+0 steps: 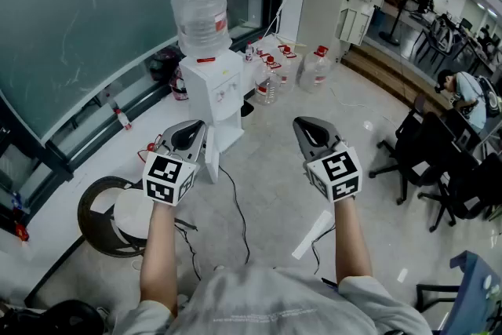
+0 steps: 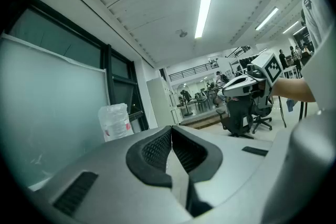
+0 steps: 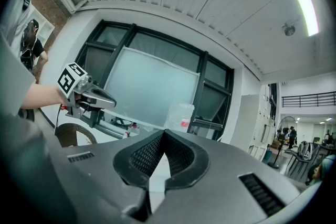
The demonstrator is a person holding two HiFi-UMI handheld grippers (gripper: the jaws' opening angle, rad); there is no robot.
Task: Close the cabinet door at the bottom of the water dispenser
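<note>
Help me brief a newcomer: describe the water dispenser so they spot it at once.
Start at the big glass wall on the left. At its foot stands the water dispenser, a white upright box. It alone carries an upturned clear bottle on top; the red-capped jugs beside it sit on the floor.

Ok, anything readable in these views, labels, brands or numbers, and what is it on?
Nothing reads clearly.
Red label on the water jug: too blurred.
Print on the person's shirt: too small.
Marker cubes: square patterns, no words.
</note>
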